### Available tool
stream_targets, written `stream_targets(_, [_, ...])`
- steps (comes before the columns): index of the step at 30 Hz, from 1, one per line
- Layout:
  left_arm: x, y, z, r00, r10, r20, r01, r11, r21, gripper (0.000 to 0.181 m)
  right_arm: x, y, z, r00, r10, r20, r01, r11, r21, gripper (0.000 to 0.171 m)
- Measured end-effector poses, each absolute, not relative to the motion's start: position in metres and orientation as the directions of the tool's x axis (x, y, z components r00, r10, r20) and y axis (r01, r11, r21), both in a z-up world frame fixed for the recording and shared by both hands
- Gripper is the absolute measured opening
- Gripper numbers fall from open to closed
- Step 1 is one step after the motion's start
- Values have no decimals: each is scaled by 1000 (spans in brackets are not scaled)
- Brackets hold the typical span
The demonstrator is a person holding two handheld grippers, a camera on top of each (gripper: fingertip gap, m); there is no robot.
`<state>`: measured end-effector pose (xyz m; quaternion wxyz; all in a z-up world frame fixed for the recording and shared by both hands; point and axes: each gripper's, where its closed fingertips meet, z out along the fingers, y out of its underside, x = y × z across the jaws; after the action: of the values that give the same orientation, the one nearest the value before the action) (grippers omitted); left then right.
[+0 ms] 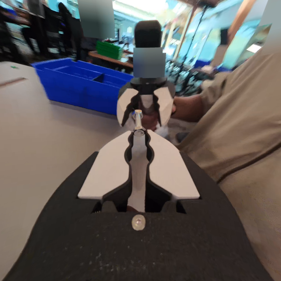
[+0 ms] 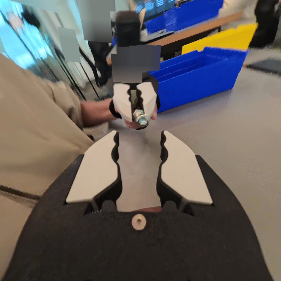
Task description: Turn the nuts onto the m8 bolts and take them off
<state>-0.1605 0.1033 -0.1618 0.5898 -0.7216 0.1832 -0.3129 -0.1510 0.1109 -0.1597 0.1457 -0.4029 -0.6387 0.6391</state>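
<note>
Your left gripper's [image 1: 139, 133] fingertips hide the bolt [image 1: 137, 120] head's sides; the blue bin [image 2: 197, 79] is blurred, its contents unreadable.

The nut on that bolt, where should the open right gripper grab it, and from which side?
Grip the nut across two opposite flat sides, coming straight in along the bolt. The left gripper pinches the bolt's head, so the threaded end points at the right gripper, whose fingers are open and apart from the nut.
</note>
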Motion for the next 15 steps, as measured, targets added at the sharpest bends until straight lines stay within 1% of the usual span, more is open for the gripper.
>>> stream_targets(1, [-163,105,-167,777,-611,151,14,-223,-975,14,-149,109,-155,-636,626,-451,361,-275,-891,52])
stream_targets(2, [-163,105,-172,796,-599,84,-65,-223,-973,14,-147,109,-151,-633,566,-527,369,-378,-849,46])
stream_targets(3, [-164,105,-175,807,-590,37,-114,-217,-970,14,-150,113,-154,-599,562,-570,372,-434,-820,41])
stream_targets(4, [-163,105,-178,807,-590,11,-149,-221,-964,14,-153,115,-158,-568,567,-596,380,-462,-801,39])
stream_targets(7, [-160,106,-185,810,-585,-49,-212,-214,-954,14,-160,117,-171,-467,562,-683,449,-514,-730,37])
stream_targets(10, [-158,107,-184,815,-574,-82,-232,-192,-954,14,-160,108,-180,-429,538,-726,516,-514,-685,34])
stream_targets(11, [-157,107,-184,813,-575,-89,-239,-191,-952,14,-159,106,-180,-429,537,-726,525,-506,-685,31])
stream_targets(13, [-157,107,-184,815,-569,-107,-254,-185,-949,14,-159,107,-174,-446,539,-714,507,-505,-698,17])
stream_targets(15, [-156,107,-183,815,-572,-95,-244,-190,-951,14,-160,107,-173,-472,589,-657,492,-442,-750,16])
